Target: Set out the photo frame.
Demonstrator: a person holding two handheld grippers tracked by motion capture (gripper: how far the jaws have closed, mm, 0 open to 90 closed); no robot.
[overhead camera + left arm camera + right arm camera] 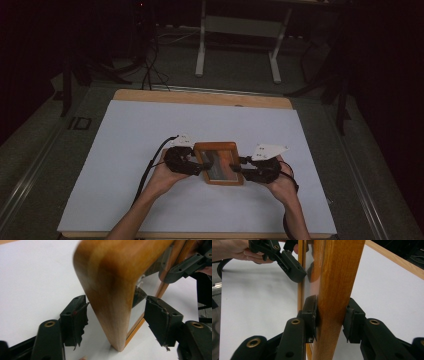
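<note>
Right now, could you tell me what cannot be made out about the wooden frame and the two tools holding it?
- Frame: high view is dim and small, so what its glass shows is unreadable.
- Frame top: cut off by the upper edge in both gripper views.
- Left tool: its pads stand apart from the wood; the blurred near edge hides any contact.
- Right tool: the rail it clamps hides the table behind it.

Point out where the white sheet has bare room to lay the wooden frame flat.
The white sheet lies bare between the wooden table edge and the grippers, and on both flanks. Crowded only at centre: the wooden frame sits between the left gripper, open around its side, and the right gripper, clamped on its other side.
</note>
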